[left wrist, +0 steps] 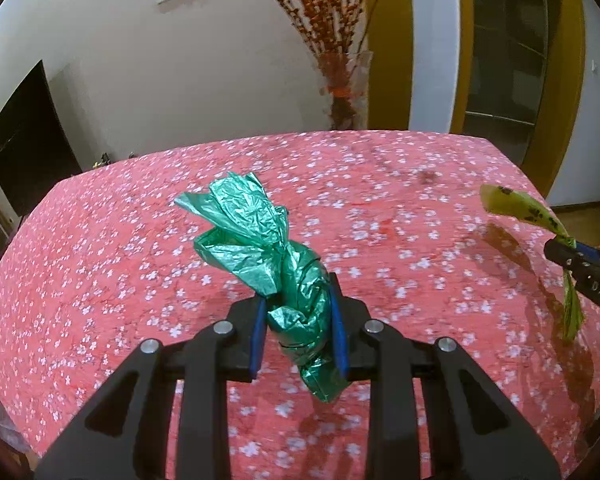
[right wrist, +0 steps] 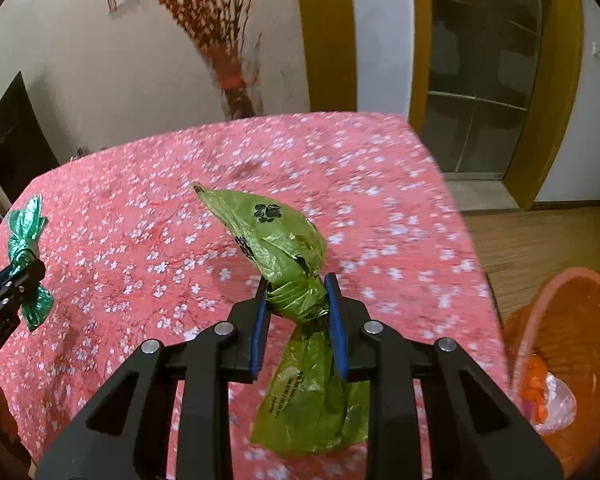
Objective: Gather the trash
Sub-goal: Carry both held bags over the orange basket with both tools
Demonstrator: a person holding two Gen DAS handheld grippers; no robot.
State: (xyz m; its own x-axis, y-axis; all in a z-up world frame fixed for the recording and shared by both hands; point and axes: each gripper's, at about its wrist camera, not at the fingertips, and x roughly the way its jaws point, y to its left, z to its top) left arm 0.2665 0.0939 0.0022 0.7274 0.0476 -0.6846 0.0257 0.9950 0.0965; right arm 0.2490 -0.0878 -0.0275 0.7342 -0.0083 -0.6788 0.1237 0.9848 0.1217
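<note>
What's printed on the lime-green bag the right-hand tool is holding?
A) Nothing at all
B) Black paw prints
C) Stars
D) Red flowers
B: the lime-green bag, pinched in the jaws of the right gripper, carries black paw prints near its upper end, plus some small black lettering lower down.

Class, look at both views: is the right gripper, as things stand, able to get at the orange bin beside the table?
Probably yes. The bin stands open on the floor just right of the right gripper, with nothing between them. The gripper is already shut on the light green bag.
</note>
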